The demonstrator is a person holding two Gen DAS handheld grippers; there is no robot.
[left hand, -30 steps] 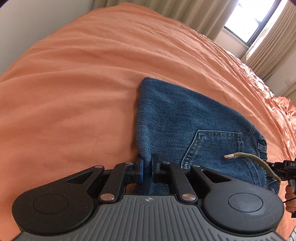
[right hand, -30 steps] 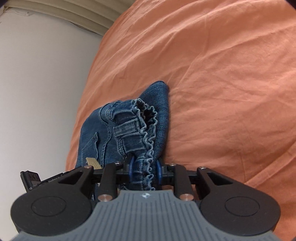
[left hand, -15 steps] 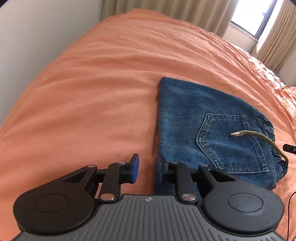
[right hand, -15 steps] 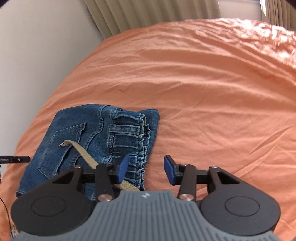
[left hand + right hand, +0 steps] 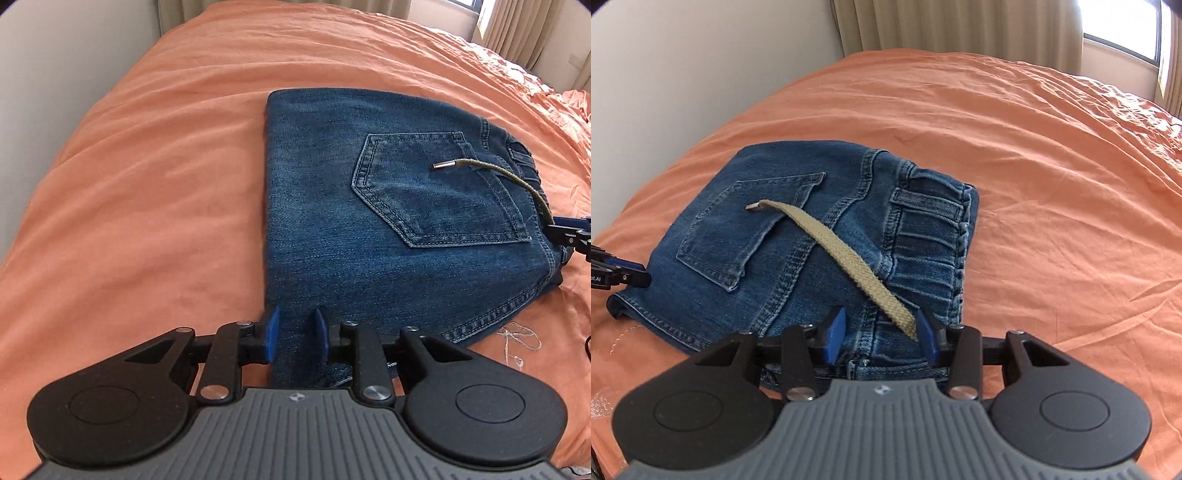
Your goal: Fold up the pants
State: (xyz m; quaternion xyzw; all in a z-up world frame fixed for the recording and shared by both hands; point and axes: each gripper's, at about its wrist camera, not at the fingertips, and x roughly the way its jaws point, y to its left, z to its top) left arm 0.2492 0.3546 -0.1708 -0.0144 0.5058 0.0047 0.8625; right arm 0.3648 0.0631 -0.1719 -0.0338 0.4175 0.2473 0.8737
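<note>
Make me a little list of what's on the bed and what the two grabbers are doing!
bed: orange bedspread
pants: blue jeans, folded into a flat bundle, back pocket on top
string: tan drawstring lying loose across the jeans
left gripper: jaws apart, just opened, above the jeans' edge
right gripper: jaws apart, above the waistband, gripping nothing

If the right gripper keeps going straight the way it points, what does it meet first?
Most likely the beige drawstring lying across the folded jeans, just ahead of the right gripper, whose open jaws hold nothing. Depth is unclear; it may meet denim first.
</note>
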